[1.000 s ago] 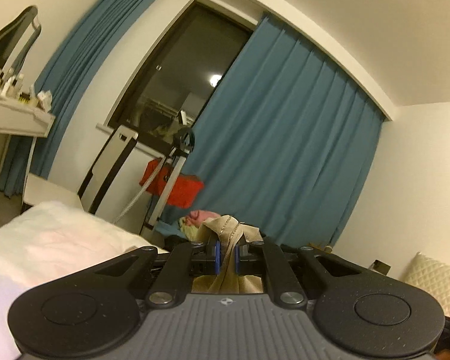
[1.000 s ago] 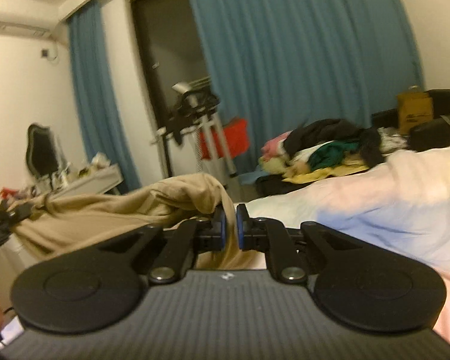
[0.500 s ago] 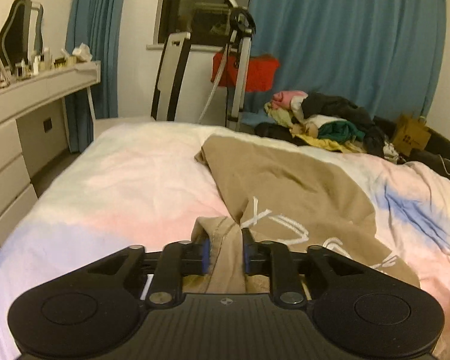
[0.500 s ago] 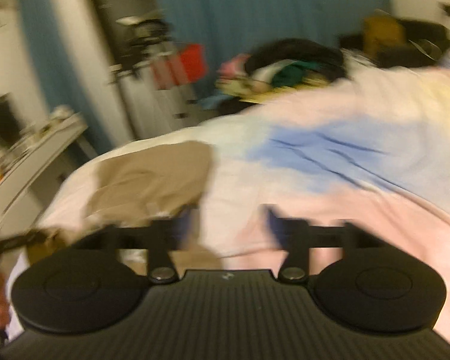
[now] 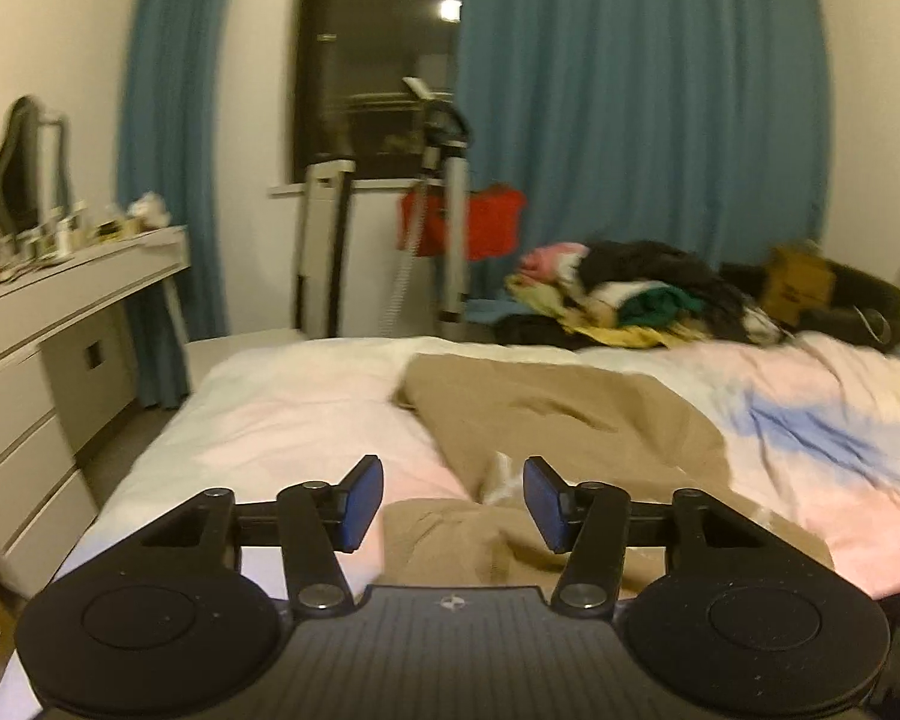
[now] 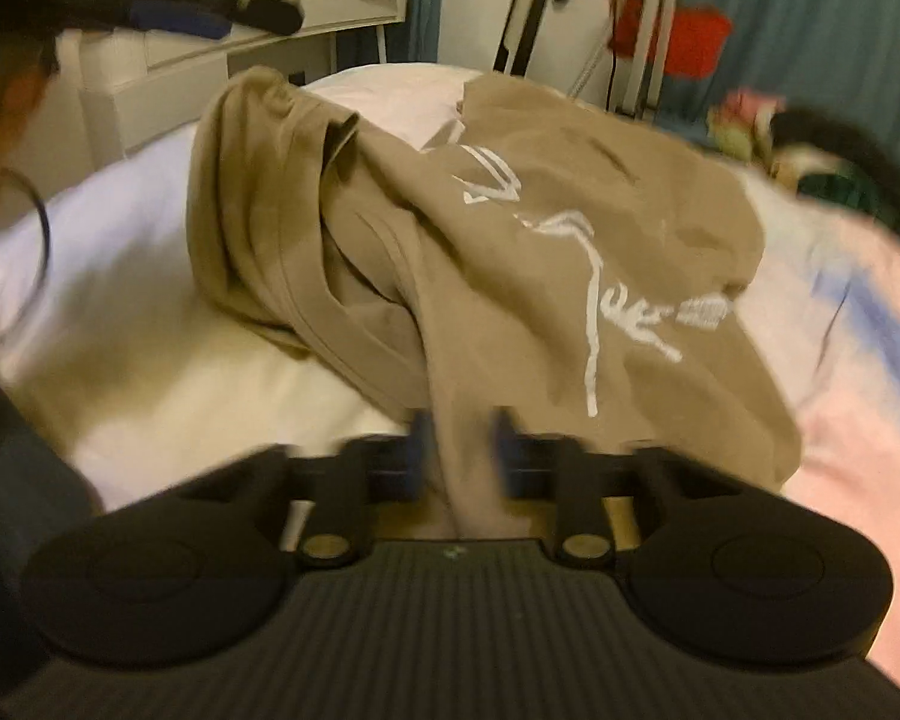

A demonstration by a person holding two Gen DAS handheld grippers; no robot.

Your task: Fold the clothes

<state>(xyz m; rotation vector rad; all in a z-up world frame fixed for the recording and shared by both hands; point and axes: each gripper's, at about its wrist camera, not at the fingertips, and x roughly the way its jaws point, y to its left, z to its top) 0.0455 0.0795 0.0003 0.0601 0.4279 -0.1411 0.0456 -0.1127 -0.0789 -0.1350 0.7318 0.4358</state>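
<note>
A tan shirt (image 5: 576, 426) with white print lies crumpled on the bed (image 5: 282, 414). My left gripper (image 5: 453, 501) is open, its blue pads (image 5: 360, 501) apart just above the shirt's near edge, holding nothing. In the right wrist view the same shirt (image 6: 510, 228) is bunched in folds with the white print (image 6: 594, 312) facing up. My right gripper (image 6: 459, 456) is blurred; its fingers stand on either side of a fold of the shirt's near edge, narrowly apart.
A white dresser (image 5: 48, 360) with bottles stands left of the bed. A pile of clothes (image 5: 624, 294) lies at the bed's far side. Blue curtains (image 5: 630, 120), a treadmill and a red bag (image 5: 486, 228) are behind. The person's hand and left gripper (image 6: 90, 6) show top left.
The shirt was held up by both grippers, then dropped onto the bed. My left gripper has opened and let go. My right gripper opened, then swung left onto the shirt's edge.
</note>
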